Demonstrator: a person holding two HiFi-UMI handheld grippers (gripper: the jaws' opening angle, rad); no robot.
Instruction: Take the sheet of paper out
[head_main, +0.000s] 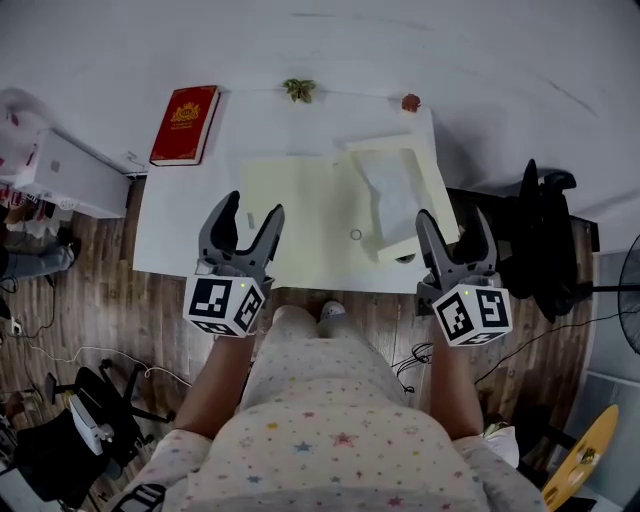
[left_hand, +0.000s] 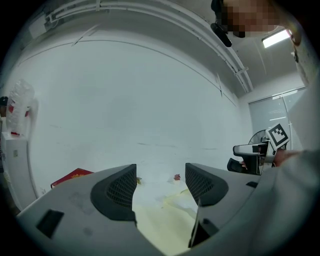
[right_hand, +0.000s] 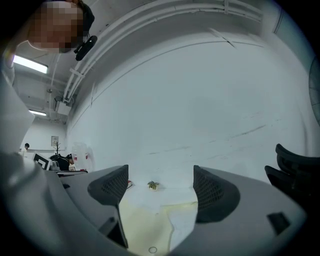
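Observation:
A pale yellow folder (head_main: 300, 225) lies open on the white table (head_main: 170, 230). Its right half (head_main: 415, 160) is a raised frame with a white sheet of paper (head_main: 392, 185) lying in it. My left gripper (head_main: 254, 205) hovers open over the folder's left part near the table's front edge, with nothing between its fingers. My right gripper (head_main: 452, 218) is open and empty too, at the table's front right corner beside the sheet. The folder (left_hand: 165, 225) shows below the left gripper (left_hand: 160, 182). Past the right gripper (right_hand: 160, 187) I see the folder (right_hand: 142, 222) and the sheet (right_hand: 182, 225).
A red book (head_main: 185, 124) lies at the table's back left, a small plant (head_main: 298, 89) and a small red object (head_main: 411, 101) along the back edge. A little ring (head_main: 356, 235) rests on the folder. A black office chair (head_main: 540, 230) stands right, a white cabinet (head_main: 70, 175) left.

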